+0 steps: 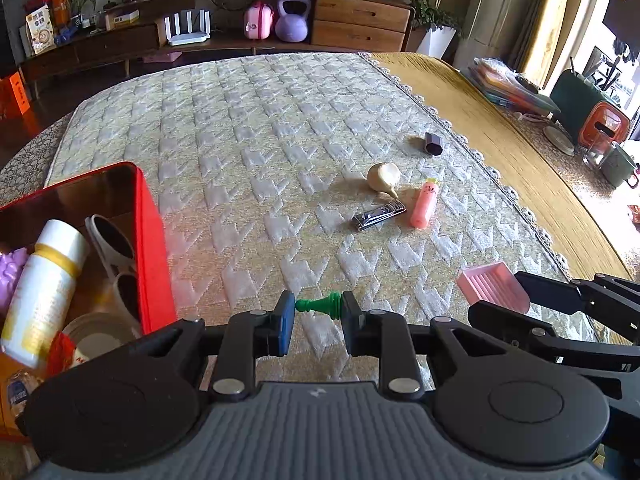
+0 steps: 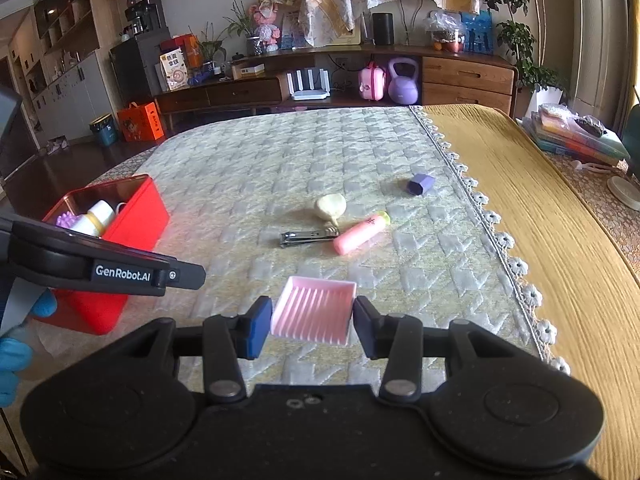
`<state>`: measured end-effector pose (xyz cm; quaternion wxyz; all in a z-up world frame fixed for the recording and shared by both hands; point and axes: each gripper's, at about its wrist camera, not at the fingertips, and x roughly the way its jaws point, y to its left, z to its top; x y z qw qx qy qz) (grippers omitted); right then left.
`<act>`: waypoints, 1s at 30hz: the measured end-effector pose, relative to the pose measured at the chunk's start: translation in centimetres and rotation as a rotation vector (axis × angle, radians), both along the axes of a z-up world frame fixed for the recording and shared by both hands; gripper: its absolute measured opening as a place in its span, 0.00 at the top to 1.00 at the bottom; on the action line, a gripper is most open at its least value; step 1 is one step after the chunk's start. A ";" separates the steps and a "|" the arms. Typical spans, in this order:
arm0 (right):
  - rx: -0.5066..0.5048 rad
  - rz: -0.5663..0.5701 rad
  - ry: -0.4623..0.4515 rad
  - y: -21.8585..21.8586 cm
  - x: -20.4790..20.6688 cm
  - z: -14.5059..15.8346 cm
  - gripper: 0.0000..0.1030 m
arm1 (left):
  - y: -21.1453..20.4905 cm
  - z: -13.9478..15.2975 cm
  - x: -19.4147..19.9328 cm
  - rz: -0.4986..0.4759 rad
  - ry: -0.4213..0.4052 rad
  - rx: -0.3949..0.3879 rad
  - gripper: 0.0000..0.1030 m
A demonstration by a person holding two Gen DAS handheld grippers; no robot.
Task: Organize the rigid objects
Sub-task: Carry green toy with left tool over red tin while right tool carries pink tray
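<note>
My left gripper (image 1: pixel 318 312) is shut on a small green chess pawn (image 1: pixel 320 303), held sideways just right of the red tin box (image 1: pixel 152 248). The box holds a white bottle (image 1: pixel 44 284), sunglasses (image 1: pixel 114 256) and other items. My right gripper (image 2: pixel 313 322) is shut on a pink ribbed soap dish (image 2: pixel 314 312), also in the left wrist view (image 1: pixel 494 286). On the quilted mat lie a garlic bulb (image 2: pixel 330 206), a nail clipper (image 2: pixel 308 237), a pink highlighter (image 2: pixel 360 233) and a purple hexagonal cap (image 2: pixel 420 183).
The quilted mat (image 2: pixel 280 160) covers the table, with a yellow cloth (image 2: pixel 520 200) to its right. Books (image 2: pixel 576 136) and a pen holder (image 1: pixel 580 104) stand at the far right. A sideboard (image 2: pixel 320 80) lies beyond the table.
</note>
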<state>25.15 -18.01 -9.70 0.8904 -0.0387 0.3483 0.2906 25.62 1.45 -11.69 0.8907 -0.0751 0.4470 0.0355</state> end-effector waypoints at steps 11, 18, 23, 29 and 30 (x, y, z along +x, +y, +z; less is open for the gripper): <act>0.027 0.081 -0.047 3.4 -3.7 3.6 0.57 | 2.6 3.8 -4.6 0.036 -0.051 0.000 0.76; 0.028 0.130 -0.075 6.6 -5.3 5.3 0.57 | 5.1 5.6 -6.7 0.072 -0.091 0.013 0.76; 0.029 0.168 -0.082 9.0 -6.0 6.1 0.57 | 7.3 6.5 -7.8 0.103 -0.116 0.010 0.76; 0.018 0.215 -0.089 12.2 -6.5 6.3 0.57 | 10.4 6.7 -9.1 0.145 -0.123 0.015 0.76; 0.015 0.224 -0.089 12.7 -6.6 6.3 0.57 | 11.0 6.7 -9.2 0.153 -0.123 0.017 0.76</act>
